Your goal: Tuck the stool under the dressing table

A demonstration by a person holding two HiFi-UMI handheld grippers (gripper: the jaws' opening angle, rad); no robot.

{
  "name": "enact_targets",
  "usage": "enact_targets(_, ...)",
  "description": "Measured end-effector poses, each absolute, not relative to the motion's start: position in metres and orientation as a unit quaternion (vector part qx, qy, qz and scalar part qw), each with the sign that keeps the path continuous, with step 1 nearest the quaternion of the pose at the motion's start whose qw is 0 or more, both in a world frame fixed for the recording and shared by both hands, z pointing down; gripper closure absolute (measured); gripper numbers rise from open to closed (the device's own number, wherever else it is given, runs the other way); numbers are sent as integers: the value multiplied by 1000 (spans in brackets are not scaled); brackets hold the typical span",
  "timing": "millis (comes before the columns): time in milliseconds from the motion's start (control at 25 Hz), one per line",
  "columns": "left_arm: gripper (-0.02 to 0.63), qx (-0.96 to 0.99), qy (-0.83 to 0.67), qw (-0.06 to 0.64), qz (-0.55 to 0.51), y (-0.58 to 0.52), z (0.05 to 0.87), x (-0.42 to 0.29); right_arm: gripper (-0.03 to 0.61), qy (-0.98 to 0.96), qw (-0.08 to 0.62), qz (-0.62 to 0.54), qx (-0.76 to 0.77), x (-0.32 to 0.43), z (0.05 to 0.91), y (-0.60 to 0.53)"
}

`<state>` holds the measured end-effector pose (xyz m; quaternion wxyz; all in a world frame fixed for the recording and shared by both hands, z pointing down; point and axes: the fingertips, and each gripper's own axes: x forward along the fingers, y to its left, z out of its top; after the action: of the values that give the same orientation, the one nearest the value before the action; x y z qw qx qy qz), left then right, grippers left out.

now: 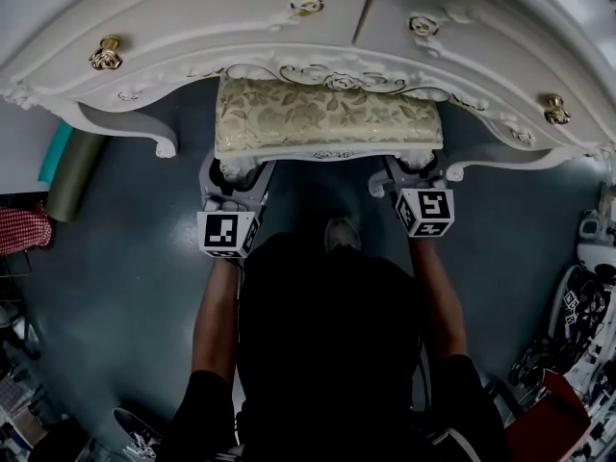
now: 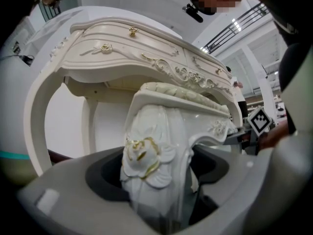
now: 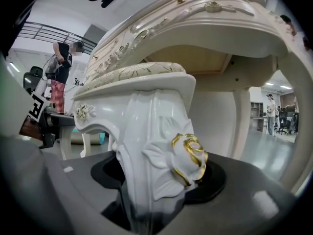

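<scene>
Plainly the stool (image 1: 327,115) sat half under the dressing table (image 1: 192,27), long side along the table's front. The left gripper's (image 1: 234,179) fingers were clamped on one near leg (image 2: 156,165), the right gripper's (image 1: 409,173) on the other leg (image 3: 151,160); the table lay straight ahead.

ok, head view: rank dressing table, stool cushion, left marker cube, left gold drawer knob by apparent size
1. dressing table
2. stool cushion
3. left marker cube, nearer the camera, so it looks oversized
4. left gold drawer knob
</scene>
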<state>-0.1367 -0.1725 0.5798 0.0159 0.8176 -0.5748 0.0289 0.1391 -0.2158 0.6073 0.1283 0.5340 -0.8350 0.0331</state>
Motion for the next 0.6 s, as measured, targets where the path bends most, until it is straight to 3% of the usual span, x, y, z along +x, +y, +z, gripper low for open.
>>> enact_targets(600, 236, 821, -570, 8, 25, -208, 585, -124, 247, -832, 126, 30, 540, 152, 611, -248)
